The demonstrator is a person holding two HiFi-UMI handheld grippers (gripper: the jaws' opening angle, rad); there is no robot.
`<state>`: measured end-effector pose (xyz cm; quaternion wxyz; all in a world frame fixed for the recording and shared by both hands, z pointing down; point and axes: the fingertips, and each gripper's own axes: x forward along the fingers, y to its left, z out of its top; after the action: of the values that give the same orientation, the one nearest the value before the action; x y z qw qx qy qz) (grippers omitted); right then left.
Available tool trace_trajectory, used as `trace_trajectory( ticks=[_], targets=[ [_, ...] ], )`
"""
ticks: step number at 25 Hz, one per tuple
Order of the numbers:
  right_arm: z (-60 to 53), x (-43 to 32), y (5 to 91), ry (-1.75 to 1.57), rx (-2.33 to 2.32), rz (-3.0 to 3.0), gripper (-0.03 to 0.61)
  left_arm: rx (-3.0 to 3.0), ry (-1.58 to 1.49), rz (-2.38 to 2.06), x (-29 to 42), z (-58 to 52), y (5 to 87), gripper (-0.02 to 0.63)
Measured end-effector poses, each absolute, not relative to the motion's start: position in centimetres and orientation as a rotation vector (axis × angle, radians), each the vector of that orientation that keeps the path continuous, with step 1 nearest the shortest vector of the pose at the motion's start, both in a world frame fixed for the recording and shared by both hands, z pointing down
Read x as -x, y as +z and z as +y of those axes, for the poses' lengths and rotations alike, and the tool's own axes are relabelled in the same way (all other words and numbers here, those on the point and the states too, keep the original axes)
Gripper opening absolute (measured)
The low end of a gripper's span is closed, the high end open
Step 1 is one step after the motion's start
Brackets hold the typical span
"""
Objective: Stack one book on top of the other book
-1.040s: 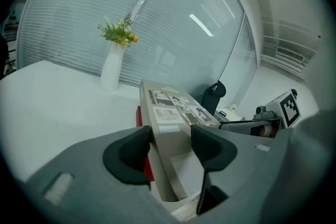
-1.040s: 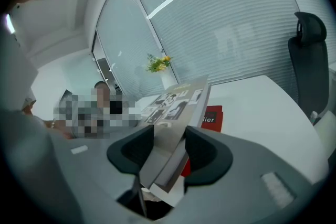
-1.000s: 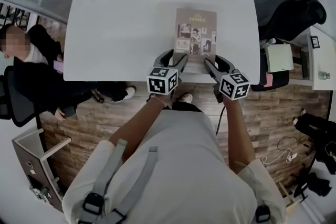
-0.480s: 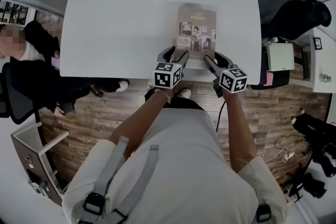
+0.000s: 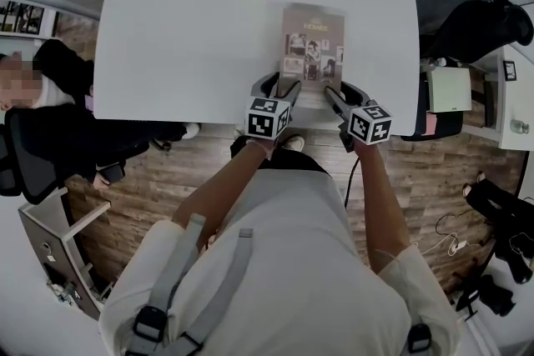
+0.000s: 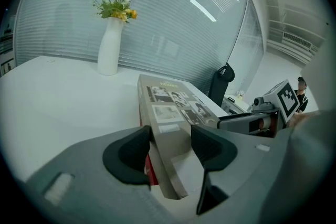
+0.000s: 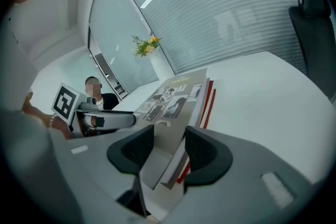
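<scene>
Surface (image 5: 183,37): white, smooth, matte, rounded corners. Grey book (image 5: 312,46): thick rectangular slab, matte cover with photo grid, pale page block. Positioned over red book (image 7: 211,98) near surface's front edge; thin red edges show beneath. Left hand-held gripper (image 6: 170,141) and right hand-held gripper (image 7: 168,144): dark curved pads clamped on grey book's near corners.

Pale short-sleeved shirt (image 5: 284,254), grey shoulder straps (image 5: 178,261) with black buckles (image 5: 148,321). Left claw (image 5: 280,83) and right claw (image 5: 337,90): grey shells, black pads, each bearing a black-and-white marker cube (image 5: 267,118).
</scene>
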<state>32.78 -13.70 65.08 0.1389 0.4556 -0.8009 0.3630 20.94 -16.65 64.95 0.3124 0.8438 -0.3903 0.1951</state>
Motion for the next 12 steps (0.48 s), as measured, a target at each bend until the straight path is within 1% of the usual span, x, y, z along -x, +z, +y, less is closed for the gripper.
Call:
trace_trajectory(
  ticks=[12],
  targets=[
    [-13.51, -32.34, 65.38, 1.079, -1.366, -2.280, 0.183, -2.278, 0.510, -0.984, -20.72, -17.04, 65.19, 0.258]
  ],
)
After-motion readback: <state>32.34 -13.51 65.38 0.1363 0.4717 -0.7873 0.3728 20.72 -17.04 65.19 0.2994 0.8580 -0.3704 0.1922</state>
